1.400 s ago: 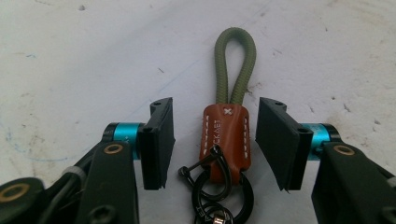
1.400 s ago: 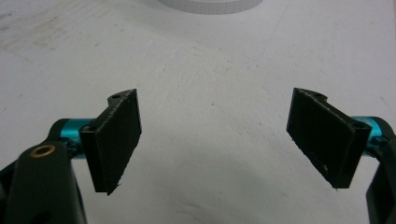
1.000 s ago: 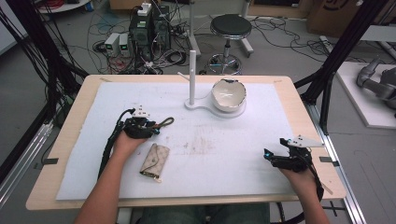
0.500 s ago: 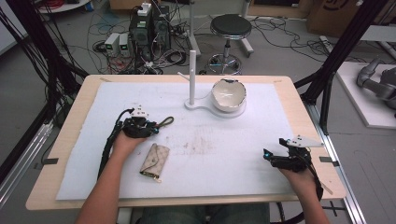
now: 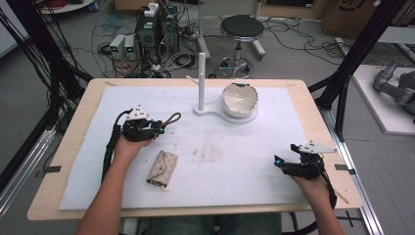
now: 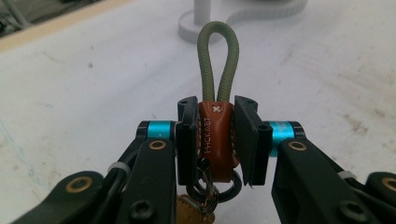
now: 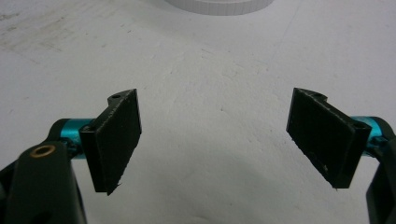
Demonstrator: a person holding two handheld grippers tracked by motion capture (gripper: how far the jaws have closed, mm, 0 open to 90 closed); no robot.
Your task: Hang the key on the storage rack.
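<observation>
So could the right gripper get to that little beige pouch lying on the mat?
Probably yes. The right gripper is open and holds nothing, and the mat between it and the pouch lies bare. It would be a long sideways reach, though.

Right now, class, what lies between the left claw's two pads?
In the left gripper view, the left claw is shut on a keychain's brown leather tab; its green cord loop sticks out beyond the pads.

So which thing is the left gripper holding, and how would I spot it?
Look at the white mat on the table, left side. The left gripper is shut on a keyring: a brown leather tab with a green cord loop, unlike the tan pouch lying flat nearby.
</observation>
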